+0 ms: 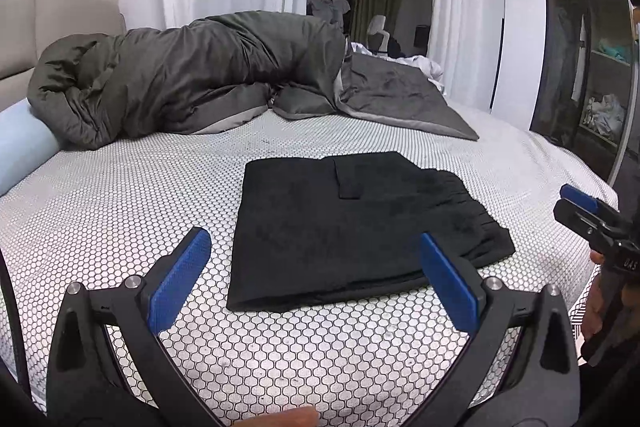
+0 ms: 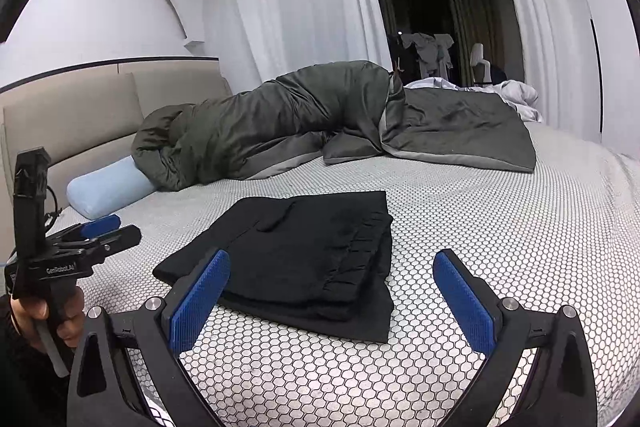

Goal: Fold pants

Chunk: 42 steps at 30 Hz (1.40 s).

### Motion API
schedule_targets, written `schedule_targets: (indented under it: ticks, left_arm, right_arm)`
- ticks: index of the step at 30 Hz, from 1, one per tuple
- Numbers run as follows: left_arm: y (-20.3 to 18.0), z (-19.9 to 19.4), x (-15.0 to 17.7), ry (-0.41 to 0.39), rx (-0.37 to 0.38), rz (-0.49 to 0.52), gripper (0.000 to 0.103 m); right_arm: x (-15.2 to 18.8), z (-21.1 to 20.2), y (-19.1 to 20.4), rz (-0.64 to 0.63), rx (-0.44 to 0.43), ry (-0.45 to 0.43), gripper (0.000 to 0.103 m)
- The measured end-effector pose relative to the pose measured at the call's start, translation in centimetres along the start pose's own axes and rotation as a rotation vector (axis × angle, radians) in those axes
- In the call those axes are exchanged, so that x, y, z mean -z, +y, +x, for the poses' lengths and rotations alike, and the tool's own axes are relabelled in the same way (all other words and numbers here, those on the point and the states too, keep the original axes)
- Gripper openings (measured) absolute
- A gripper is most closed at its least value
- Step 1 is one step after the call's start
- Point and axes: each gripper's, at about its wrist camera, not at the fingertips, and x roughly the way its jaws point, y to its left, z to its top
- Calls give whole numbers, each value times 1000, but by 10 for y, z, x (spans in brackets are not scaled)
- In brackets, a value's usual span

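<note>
Jaws of the left gripper (image 1: 316, 267) and right gripper (image 2: 332, 291) are spread wide, empty; the folded pants (image 1: 352, 223) just ahead should be left undisturbed on the bed (image 1: 120, 207).

left gripper (image 1: 316, 279) fingers spread, right gripper (image 2: 332, 299) likewise
</note>
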Motion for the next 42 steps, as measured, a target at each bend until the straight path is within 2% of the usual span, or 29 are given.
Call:
schedule_targets:
  ticks: [42]
  left_arm:
    - [17,1,3,-6,-3,46,102]
  right_arm:
    - [6,4,13,-57,4,22,103]
